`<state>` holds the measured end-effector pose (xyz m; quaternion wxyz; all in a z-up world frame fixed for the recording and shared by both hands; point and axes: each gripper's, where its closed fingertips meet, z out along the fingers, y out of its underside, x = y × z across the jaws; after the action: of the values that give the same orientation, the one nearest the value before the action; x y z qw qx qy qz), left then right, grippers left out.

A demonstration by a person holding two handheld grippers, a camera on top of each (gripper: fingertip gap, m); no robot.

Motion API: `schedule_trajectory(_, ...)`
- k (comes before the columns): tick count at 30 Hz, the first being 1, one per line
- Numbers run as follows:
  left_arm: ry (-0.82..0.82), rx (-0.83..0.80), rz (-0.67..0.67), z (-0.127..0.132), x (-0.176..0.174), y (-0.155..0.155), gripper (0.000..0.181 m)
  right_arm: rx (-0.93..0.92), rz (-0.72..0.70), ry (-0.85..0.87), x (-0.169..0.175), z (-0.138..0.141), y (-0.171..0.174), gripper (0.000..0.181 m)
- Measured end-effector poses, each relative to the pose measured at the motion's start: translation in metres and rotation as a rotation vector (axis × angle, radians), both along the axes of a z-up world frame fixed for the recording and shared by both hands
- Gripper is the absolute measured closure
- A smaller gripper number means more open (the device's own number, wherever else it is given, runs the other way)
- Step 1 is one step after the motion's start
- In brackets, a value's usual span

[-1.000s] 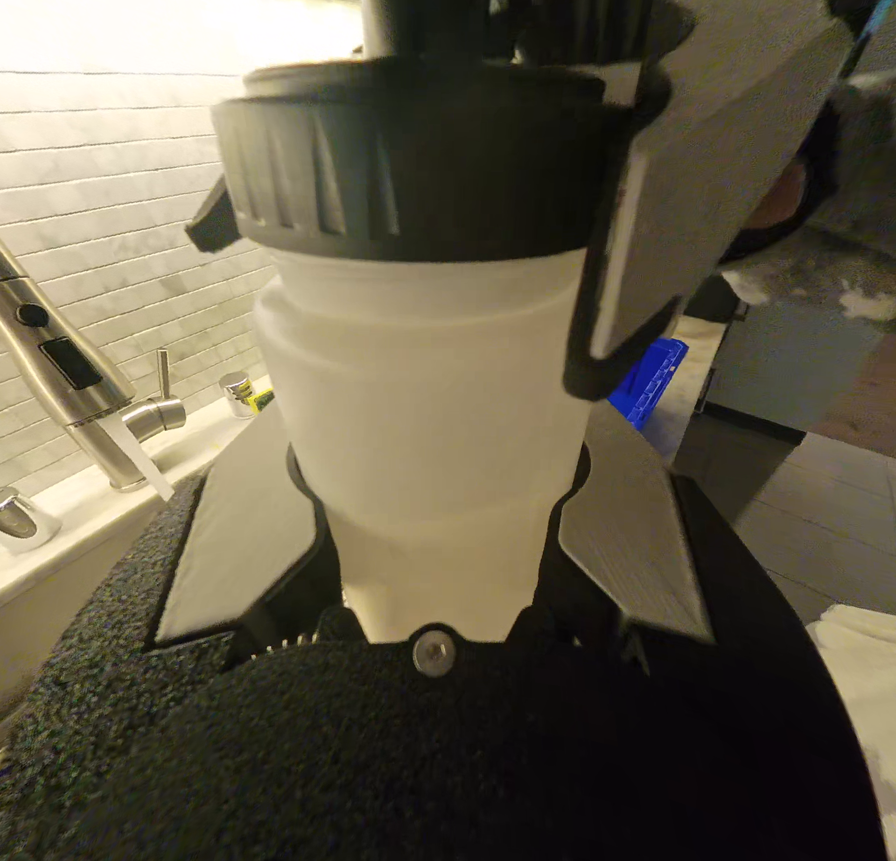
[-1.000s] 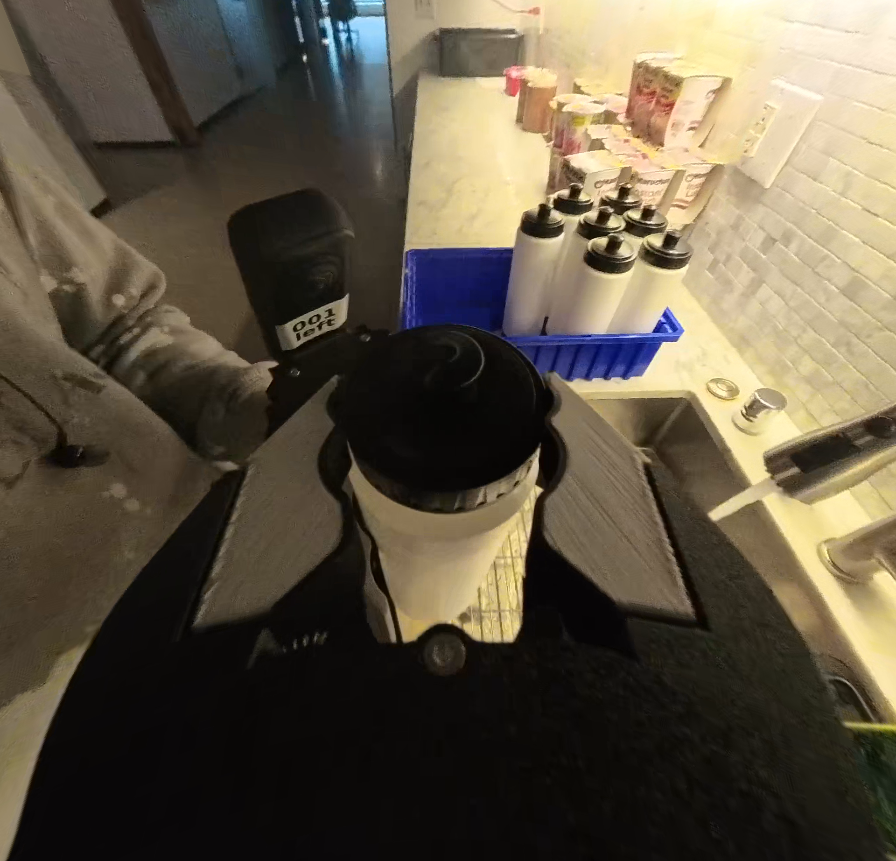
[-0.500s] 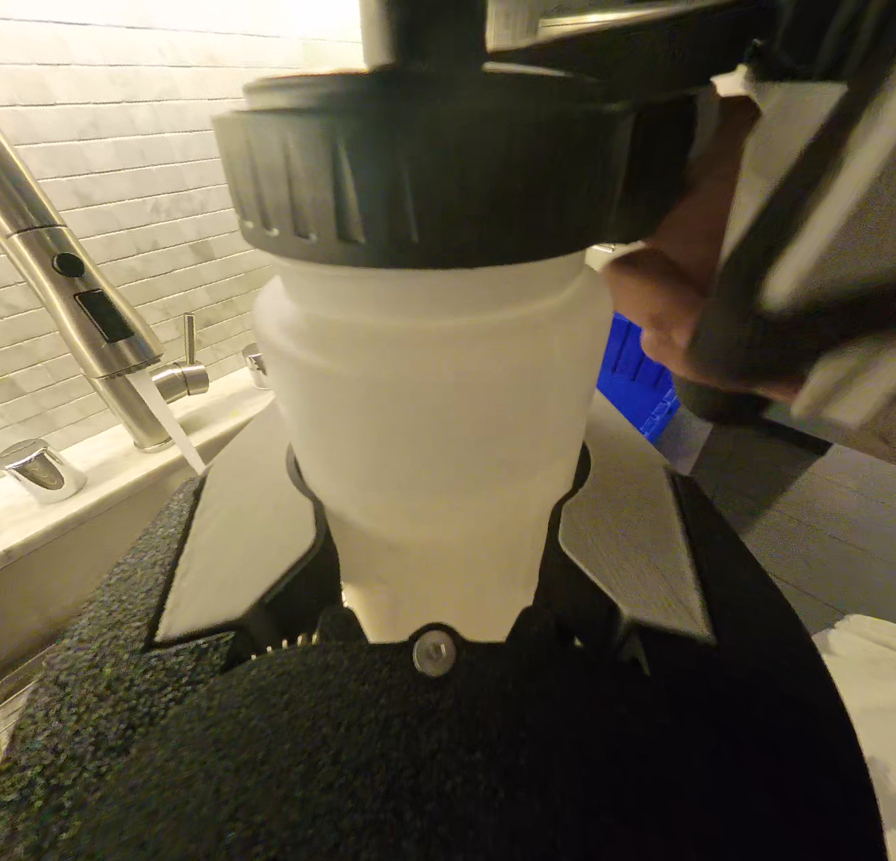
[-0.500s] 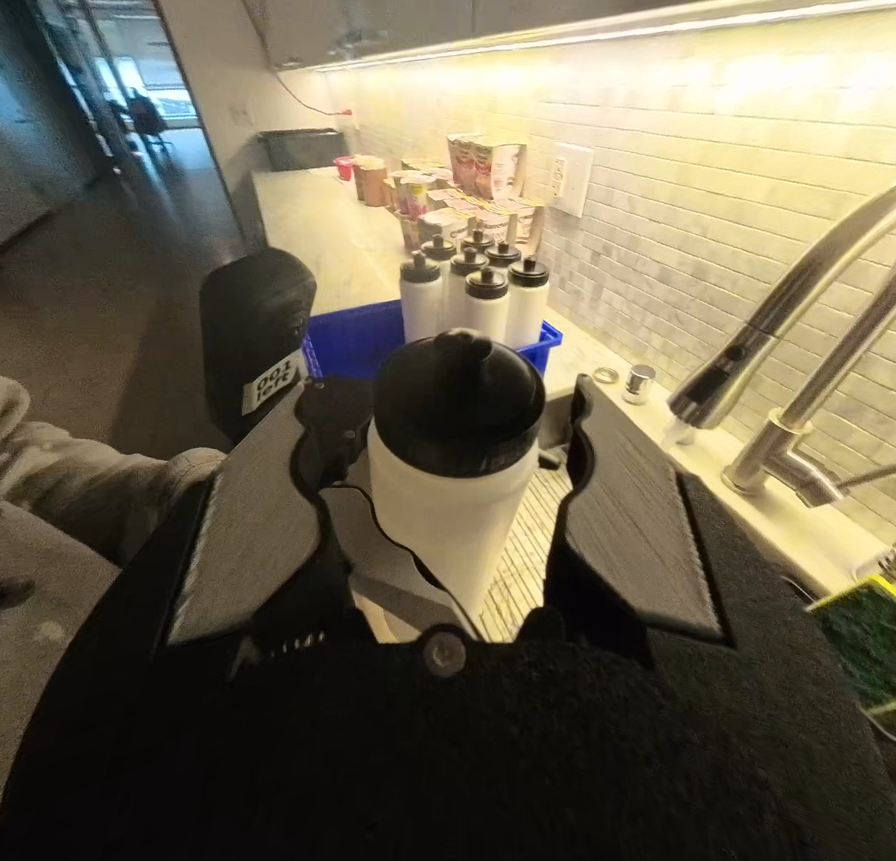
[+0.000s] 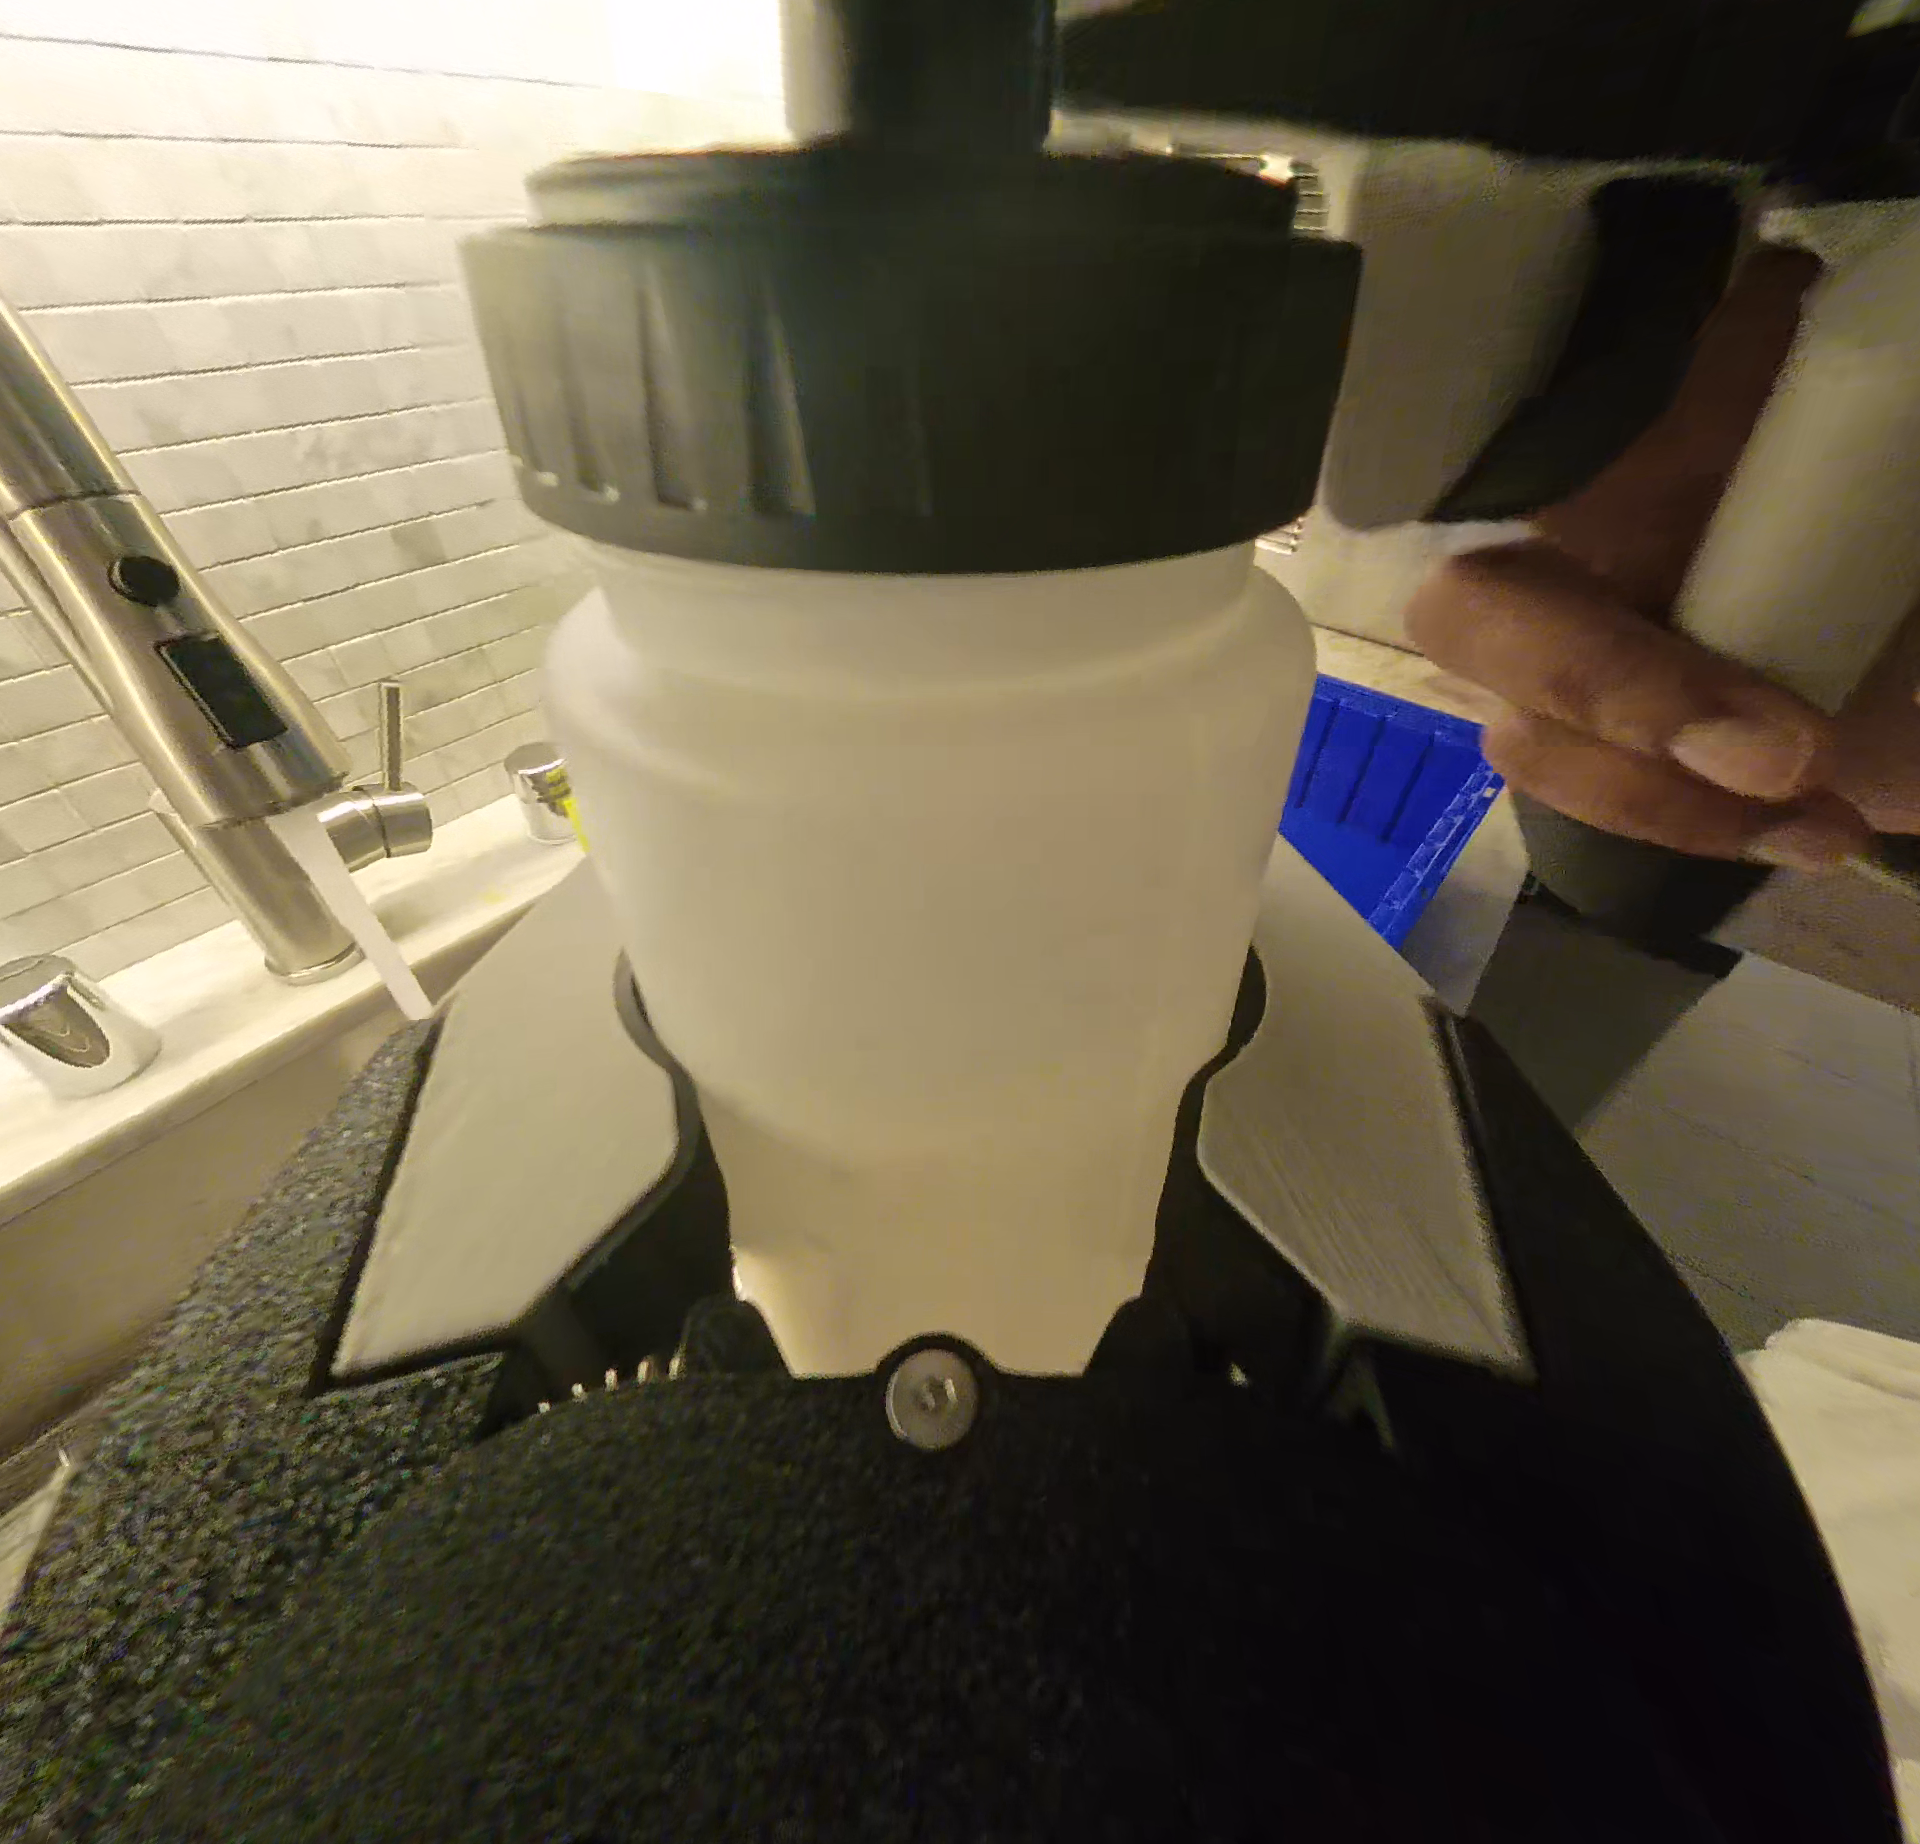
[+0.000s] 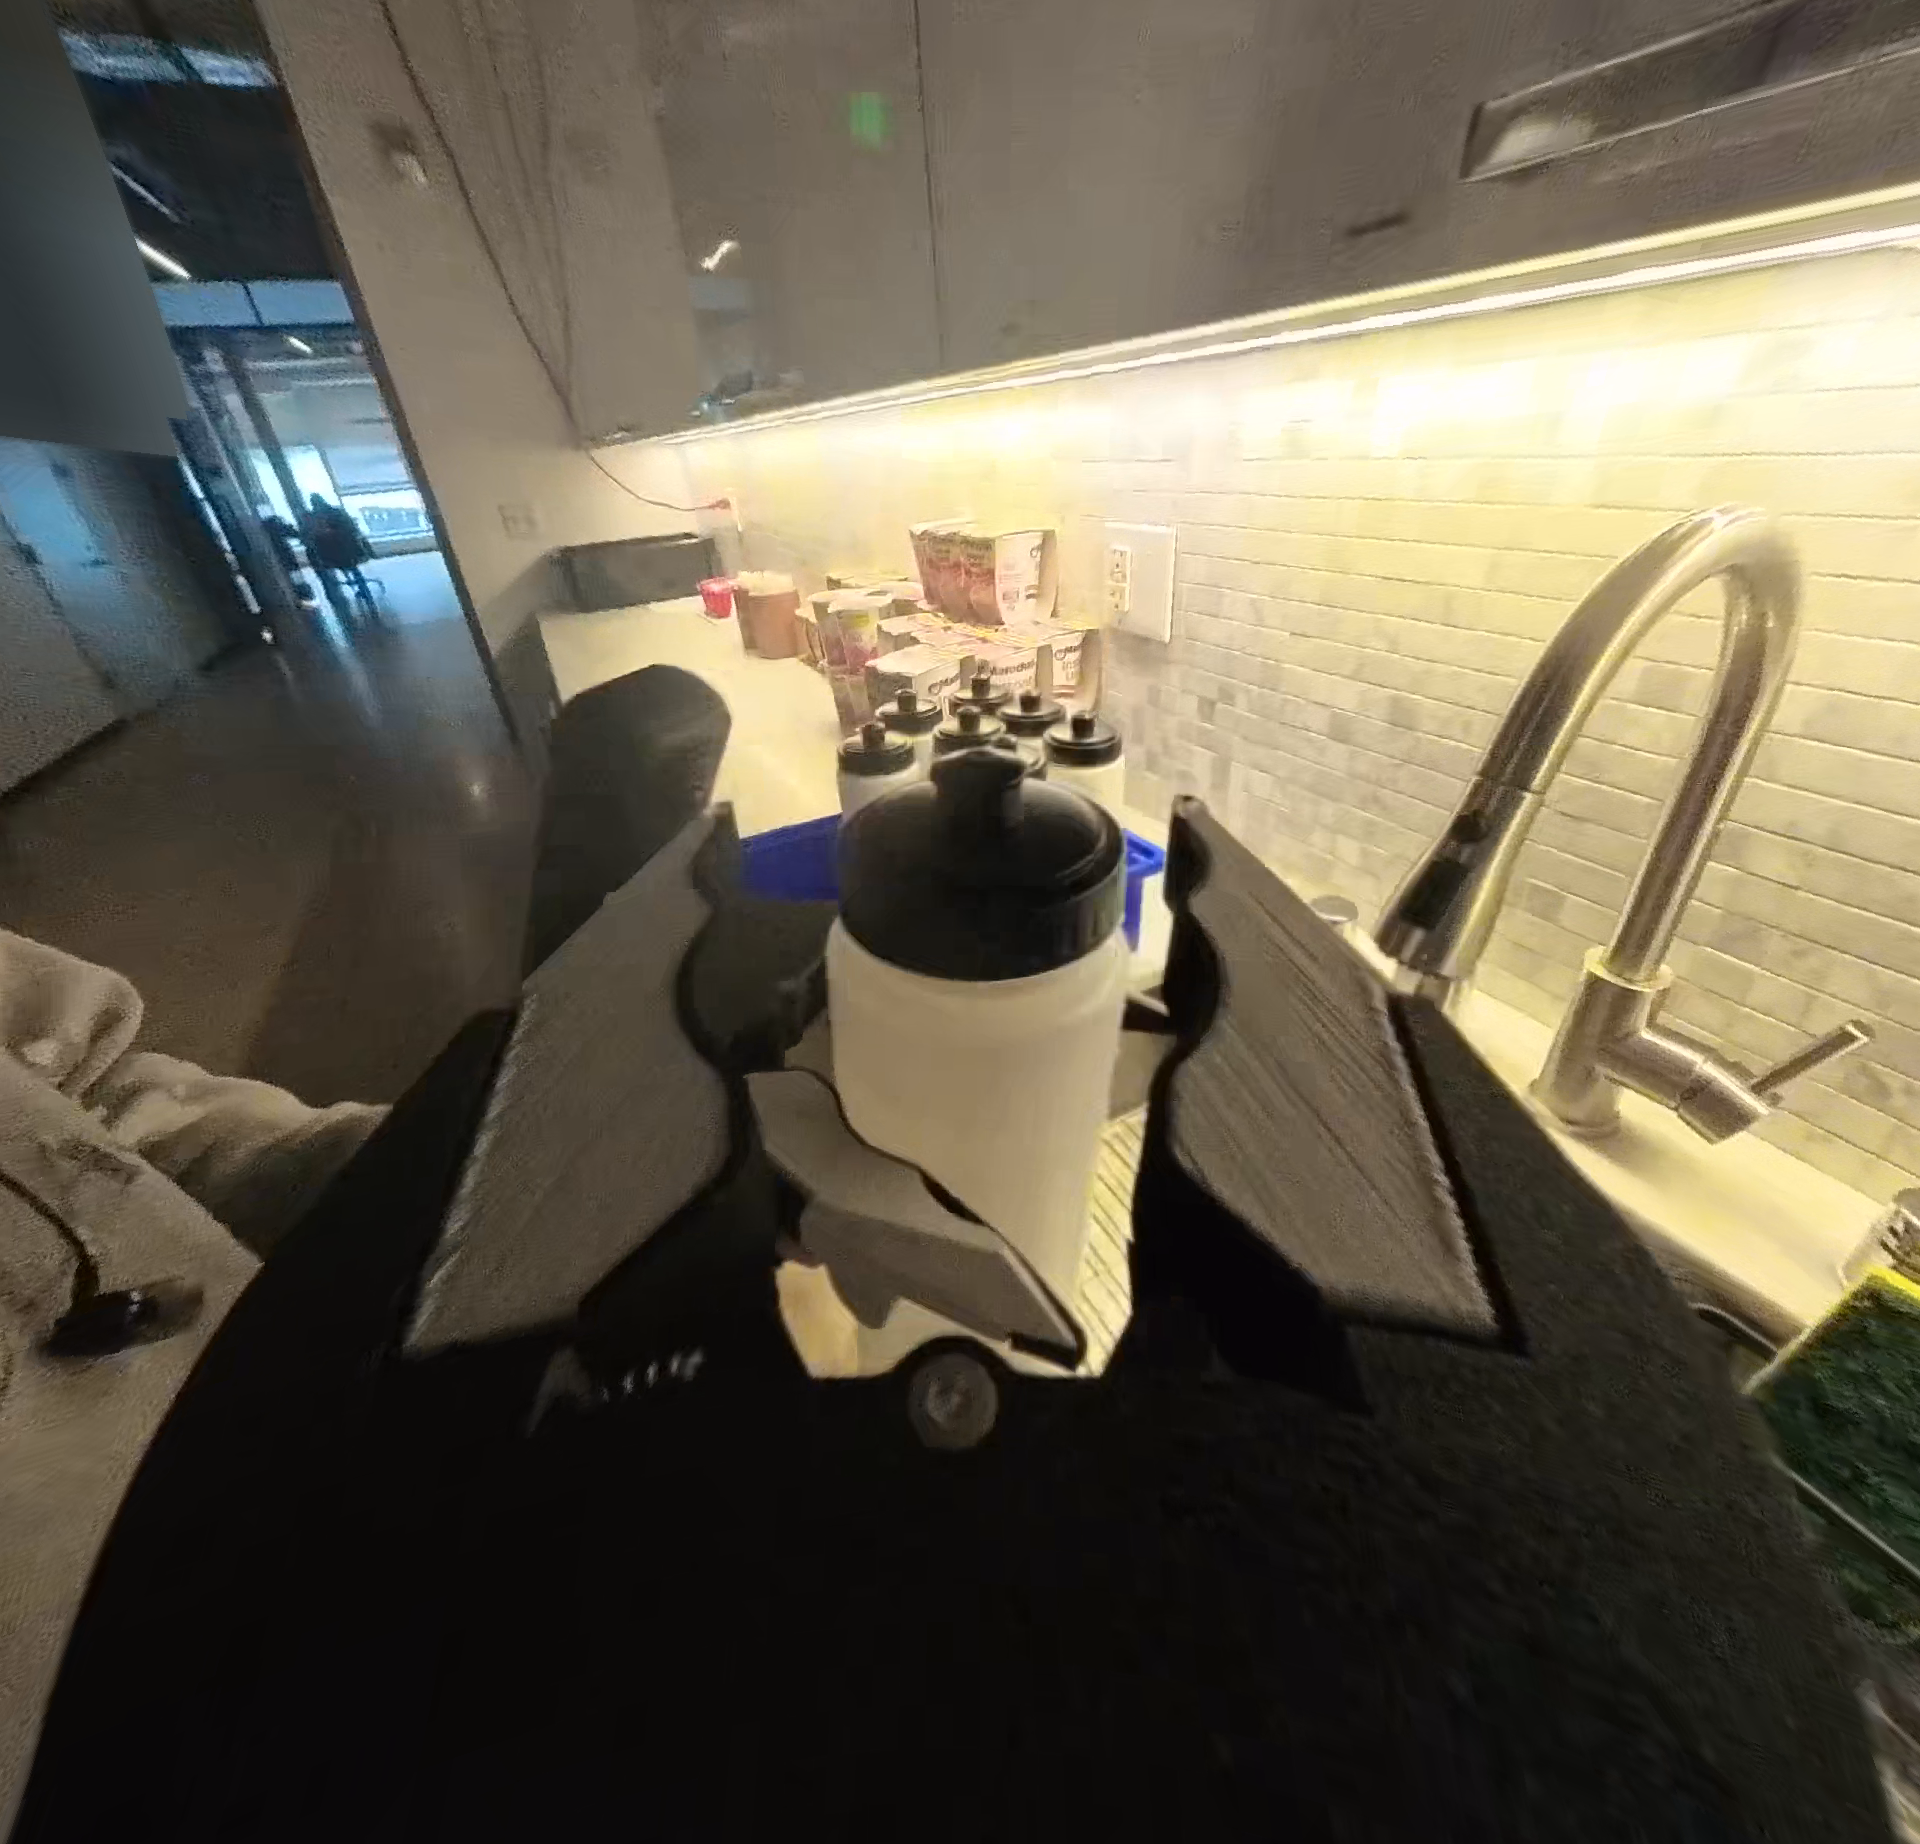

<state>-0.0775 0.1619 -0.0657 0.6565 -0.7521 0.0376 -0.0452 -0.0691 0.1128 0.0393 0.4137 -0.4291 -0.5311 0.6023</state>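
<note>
A white plastic bottle (image 5: 925,859) with a black screw cap (image 5: 914,392) stands upright between my left gripper's fingers. My left gripper (image 5: 940,984) is shut on the bottle's body, below the shoulder. In the right wrist view the same bottle (image 6: 966,1067) and its cap (image 6: 977,859) sit between my right gripper's spread fingers. My right gripper (image 6: 951,818) is open, and neither finger touches the cap. The left gripper's grey fingers (image 6: 904,1233) clamp the bottle lower down. A blurred hand (image 5: 1662,734) holding the right gripper shows at the upper right of the left wrist view.
A steel tap (image 6: 1621,807) arches over the sink on the right; a thin stream runs from it (image 5: 353,911). A blue bin (image 6: 790,859) behind holds several more capped bottles (image 6: 977,734). Cartons (image 6: 966,589) line the tiled wall. A green sponge (image 6: 1849,1399) lies at right.
My right gripper was shut on the cap; it has opened, let go and drawn back, tilting upward. My left gripper still holds the bottle.
</note>
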Motion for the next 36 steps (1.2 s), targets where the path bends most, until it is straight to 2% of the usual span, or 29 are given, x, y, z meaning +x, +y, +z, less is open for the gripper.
schedule_trajectory(3,0.011,0.013,-0.02,0.005,0.005,0.0,0.078,0.012,0.078,-0.094,-0.018,-0.014,0.001,0.079)
schedule_trajectory(5,0.0,0.013,-0.022,0.007,0.005,0.001,0.078,0.017,0.154,-0.108,-0.022,-0.018,-0.014,0.086)
schedule_trajectory(9,0.017,0.005,0.004,0.007,-0.002,0.004,0.077,0.086,0.029,-0.078,-0.021,-0.021,-0.017,0.081)
schedule_trajectory(11,-0.007,-0.003,0.012,0.006,-0.005,0.004,0.078,0.068,-0.03,-0.077,-0.015,-0.023,-0.015,0.086)
schedule_trajectory(14,-0.011,-0.006,0.022,0.005,-0.01,0.005,0.078,0.062,-0.041,-0.065,-0.004,-0.023,-0.02,0.092)
schedule_trajectory(16,-0.021,-0.009,0.018,0.005,-0.011,0.004,0.078,0.041,0.004,-0.041,0.004,-0.016,-0.018,0.116)
schedule_trajectory(17,-0.03,-0.015,0.015,0.005,-0.012,0.004,0.078,0.023,0.003,-0.011,0.005,-0.008,-0.011,0.116)
schedule_trajectory(19,-0.014,-0.015,0.006,0.005,-0.011,0.004,0.078,0.042,-0.015,-0.017,-0.005,-0.003,0.005,0.095)
schedule_trajectory(21,-0.009,-0.014,-0.016,0.005,-0.007,0.003,0.078,0.051,0.06,-0.1,-0.022,-0.014,0.007,0.074)
schedule_trajectory(22,-0.014,-0.011,-0.024,0.006,-0.005,0.003,0.078,0.05,0.111,-0.115,-0.029,-0.017,0.002,0.072)
schedule_trajectory(23,-0.015,-0.011,-0.03,0.007,-0.003,0.004,0.077,0.056,0.147,-0.114,-0.034,-0.017,-0.003,0.073)
schedule_trajectory(25,-0.006,-0.017,-0.03,0.007,-0.002,0.005,0.078,0.088,0.154,-0.103,-0.041,-0.018,-0.01,0.093)
schedule_trajectory(28,0.01,-0.027,-0.001,0.006,-0.007,0.007,0.078,0.101,0.037,-0.108,-0.045,-0.02,-0.003,0.099)
schedule_trajectory(31,-0.023,-0.034,0.029,0.004,-0.014,0.008,0.078,0.076,-0.037,-0.083,-0.036,-0.019,-0.003,0.097)
schedule_trajectory(34,-0.01,-0.042,0.048,0.002,-0.02,0.008,0.077,0.081,-0.057,-0.086,-0.025,-0.021,-0.006,0.097)
schedule_trajectory(36,-0.015,-0.045,0.035,0.001,-0.019,0.008,0.077,0.046,-0.045,-0.094,-0.019,-0.019,-0.001,0.109)
